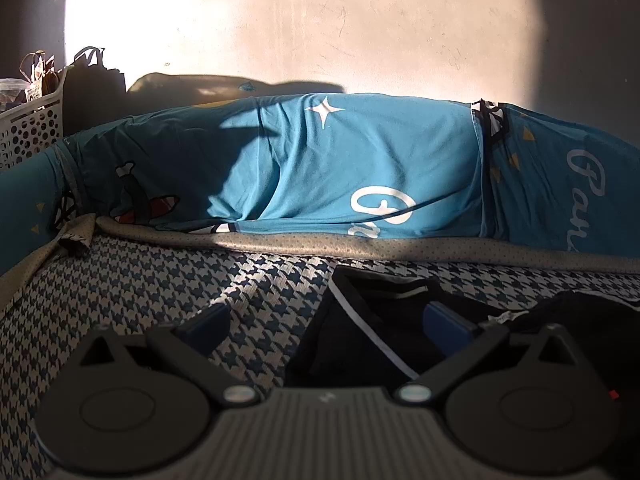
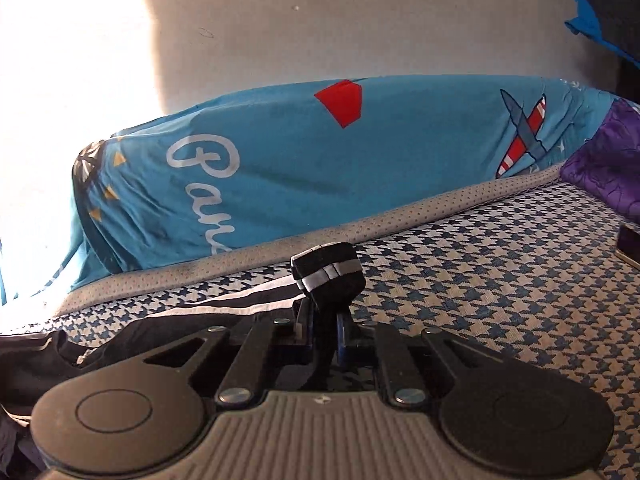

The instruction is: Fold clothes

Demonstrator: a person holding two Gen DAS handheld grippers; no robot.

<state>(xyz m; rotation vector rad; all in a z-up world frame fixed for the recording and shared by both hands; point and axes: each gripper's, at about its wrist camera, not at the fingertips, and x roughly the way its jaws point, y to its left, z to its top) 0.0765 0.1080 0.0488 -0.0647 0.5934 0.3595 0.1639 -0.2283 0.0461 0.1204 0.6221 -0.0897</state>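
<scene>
Below the long blue bolster, the right gripper pinches a bunched cuff of the black garment; the left gripper gapes over its other end. That shallow bite could slip when pulled.

A plain beige wall is filling the upper half of both views. Strong sunlight is washing out its upper left. Blue printed pillows are lying along its base (script lettering visible), bordering a houndstooth mat. A perforated white basket is standing at far left.
</scene>
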